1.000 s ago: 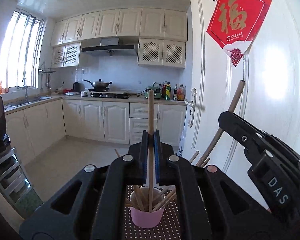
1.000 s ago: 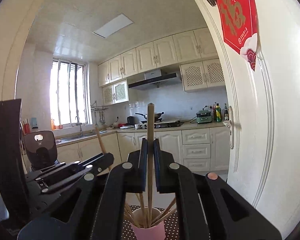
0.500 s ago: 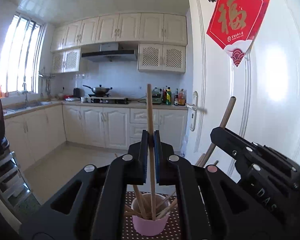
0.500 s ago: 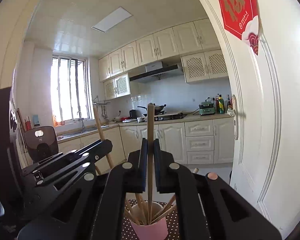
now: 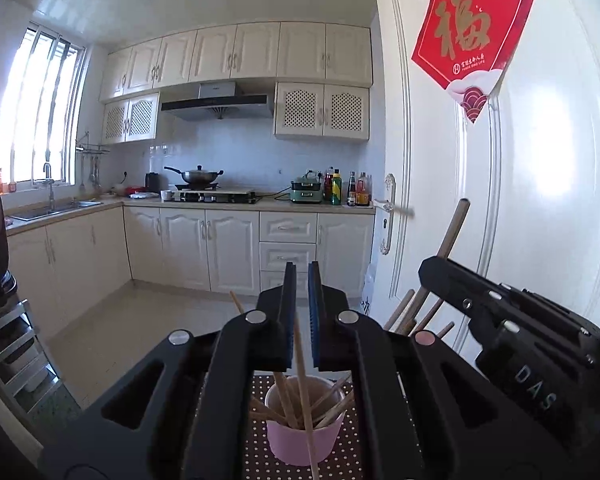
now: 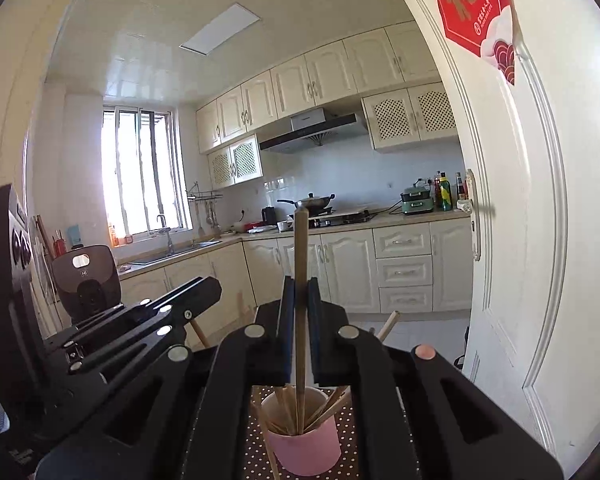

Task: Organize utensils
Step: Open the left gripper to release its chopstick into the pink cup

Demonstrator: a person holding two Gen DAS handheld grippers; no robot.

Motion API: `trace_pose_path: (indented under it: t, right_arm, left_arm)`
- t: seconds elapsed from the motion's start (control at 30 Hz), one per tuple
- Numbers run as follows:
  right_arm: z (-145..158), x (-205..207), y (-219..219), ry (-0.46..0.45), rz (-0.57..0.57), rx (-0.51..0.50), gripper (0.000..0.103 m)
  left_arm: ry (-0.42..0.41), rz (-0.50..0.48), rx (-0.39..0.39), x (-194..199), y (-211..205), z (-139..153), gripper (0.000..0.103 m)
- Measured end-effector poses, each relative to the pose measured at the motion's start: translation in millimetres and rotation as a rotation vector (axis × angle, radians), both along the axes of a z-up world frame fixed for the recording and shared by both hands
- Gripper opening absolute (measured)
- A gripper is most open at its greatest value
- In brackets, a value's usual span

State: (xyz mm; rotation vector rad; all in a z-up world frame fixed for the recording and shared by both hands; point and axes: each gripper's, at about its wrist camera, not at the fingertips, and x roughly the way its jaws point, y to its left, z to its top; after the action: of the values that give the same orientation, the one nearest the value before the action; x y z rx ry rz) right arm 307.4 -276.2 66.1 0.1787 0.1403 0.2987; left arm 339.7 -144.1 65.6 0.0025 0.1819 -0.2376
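A pink cup (image 5: 303, 436) holding several wooden chopsticks stands on a brown polka-dot mat (image 5: 256, 452) below both grippers; it also shows in the right wrist view (image 6: 306, 446). My left gripper (image 5: 302, 276) has its jaws slightly apart; a loose chopstick (image 5: 305, 392) leans between them, its lower end outside the cup's front. My right gripper (image 6: 301, 286) is shut on an upright chopstick (image 6: 300, 264) whose lower end is inside the cup. The right gripper shows at the right of the left wrist view (image 5: 512, 320).
A white door (image 5: 520, 184) with a red paper sign (image 5: 470, 32) stands close on the right. A dark appliance (image 6: 87, 284) stands at the left. Kitchen cabinets, stove and sink lie far behind.
My left gripper opened and let go of its chopstick, which slid down and now leans out of the jaws. My right gripper keeps its chopstick and has lowered slightly.
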Motion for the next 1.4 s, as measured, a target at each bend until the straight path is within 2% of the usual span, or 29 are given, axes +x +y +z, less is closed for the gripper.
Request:
trace_pose_path:
  t: [0.13,0.2,0.37,0.4,0.6,0.73,0.83,1.0,1.1,1.23,1.27,1.33,1.37,1.4]
  right_arm:
    - [1,2,1,0.012,0.008,-0.008,0.005]
    - [0,1,3,0.014,0.012,-0.015,0.005]
    - [-3,1,7,0.037,0.034,-0.034,0.005]
    - [-4,1,7,0.043,0.036,-0.029,0.005]
    - [-8,3,5,0.092,0.041,-0.034,0.005]
    - [-11,1,3,0.120,0.040,-0.021,0.005]
    - [-11,-1,5,0.131,0.046,-0.025,0.005]
    - [-10,0,8,0.145,0.055,-0.037,0.005]
    - [-9,1,8,0.150,0.061,-0.042,0.006]
    - [-9,2,9,0.155,0.064,-0.038,0.006]
    - [-10,2,9,0.155,0.064,-0.039,0.006]
    - [-9,3,8,0.159,0.066,-0.040,0.006]
    - [-9,4,8,0.160,0.066,-0.038,0.006]
    - [-9,4,7,0.163,0.068,-0.036,0.006]
  left_arm:
    - [-0.003,-0.005,-0.006,0,1,7,0.006]
    - [0.030,-0.023,0.003,2,0,7,0.007]
    - [0.192,-0.032,0.041,15,3,-14,0.007]
    - [0.221,-0.009,0.049,17,5,-19,0.007]
    - [0.348,-0.029,0.039,16,20,-42,0.007]
    - [0.447,-0.026,0.048,15,26,-69,0.007]
    - [0.509,-0.027,0.081,18,22,-90,0.007]
    - [0.629,-0.054,0.085,34,12,-114,0.010]
    - [0.652,-0.044,0.105,39,7,-121,0.015]
    - [0.682,-0.052,0.103,50,0,-126,0.016]
    - [0.683,-0.054,0.103,51,0,-125,0.019]
    - [0.673,-0.056,0.082,48,1,-121,0.038]
    - [0.647,-0.049,0.078,45,3,-117,0.057]
    - [0.608,-0.052,0.072,40,7,-112,0.063]
